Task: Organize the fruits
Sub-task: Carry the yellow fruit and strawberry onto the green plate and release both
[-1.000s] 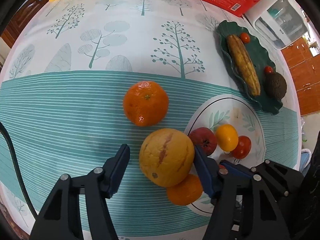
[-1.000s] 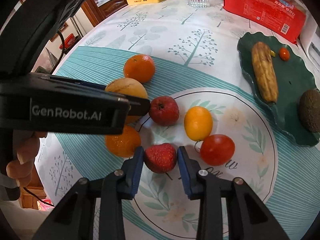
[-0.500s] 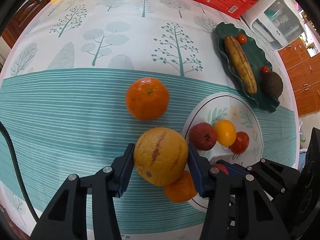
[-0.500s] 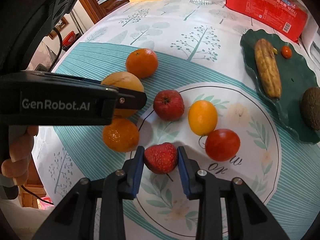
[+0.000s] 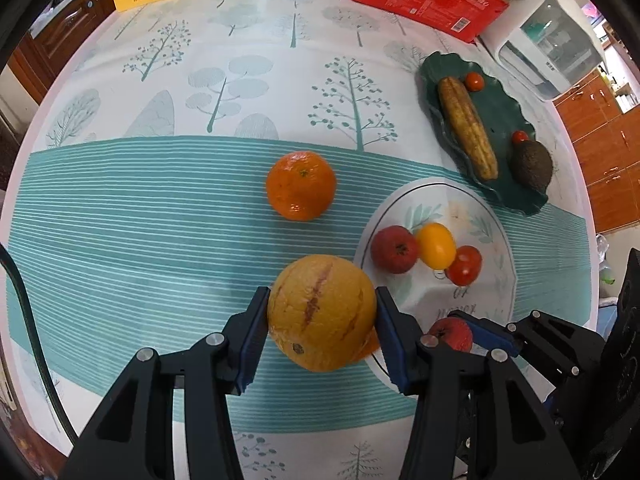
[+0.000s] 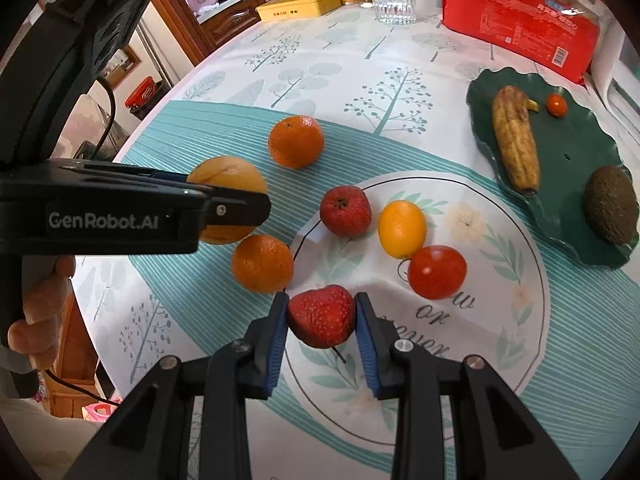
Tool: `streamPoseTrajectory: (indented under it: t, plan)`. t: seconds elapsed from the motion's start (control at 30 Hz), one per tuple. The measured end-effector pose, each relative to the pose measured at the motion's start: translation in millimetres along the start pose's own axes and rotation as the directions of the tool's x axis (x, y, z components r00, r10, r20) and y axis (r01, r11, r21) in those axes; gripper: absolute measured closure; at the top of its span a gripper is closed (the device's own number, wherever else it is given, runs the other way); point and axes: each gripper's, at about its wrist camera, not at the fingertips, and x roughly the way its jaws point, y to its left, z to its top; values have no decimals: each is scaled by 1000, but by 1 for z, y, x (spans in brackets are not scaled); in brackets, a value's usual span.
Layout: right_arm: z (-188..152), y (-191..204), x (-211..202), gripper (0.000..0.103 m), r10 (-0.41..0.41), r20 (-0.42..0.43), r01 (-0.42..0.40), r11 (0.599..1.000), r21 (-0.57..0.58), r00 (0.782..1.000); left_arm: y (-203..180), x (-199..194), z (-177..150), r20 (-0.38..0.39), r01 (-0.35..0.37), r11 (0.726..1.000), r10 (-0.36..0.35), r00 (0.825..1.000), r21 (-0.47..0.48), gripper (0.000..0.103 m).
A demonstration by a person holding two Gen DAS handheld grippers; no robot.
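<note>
My left gripper is shut on a large yellow-orange fruit with reddish streaks and holds it above the tablecloth; it also shows in the right wrist view. My right gripper is shut on a red strawberry, lifted just over the white plate. On the plate lie a red apple-like fruit, a yellow fruit and a red tomato. Two oranges lie on the cloth, one far, one near the plate rim.
A dark green leaf-shaped dish at the right holds a browned banana, a brown avocado-like fruit and small red tomatoes. At the back stand a red package, a glass and a yellow box.
My left gripper closed on the large streaked fruit and lifted it off the cloth. My right gripper, holding the strawberry, rose slightly.
</note>
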Motion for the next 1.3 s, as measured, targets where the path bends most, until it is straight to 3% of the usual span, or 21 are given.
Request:
streamPoseTrajectory:
  t: [0.37, 0.6, 0.9, 1.3]
  plan:
    - [-15, -4, -34, 70, -18, 55, 17, 999, 27, 998, -36, -46, -11, 61, 18, 997, -22, 998, 78, 54]
    - [-6, -21, -79, 71, -113, 116, 107, 993, 57, 987, -69, -83, 2, 127, 18, 988, -39, 991, 155, 54]
    - [31, -57, -164, 70, -209, 229, 178, 973, 149, 951, -115, -130, 37, 215, -6, 962, -55, 975, 275, 54]
    - [113, -95, -255, 70, -347, 358, 295, 936, 192, 867, -184, -198, 112, 333, -51, 913, -96, 938, 405, 53]
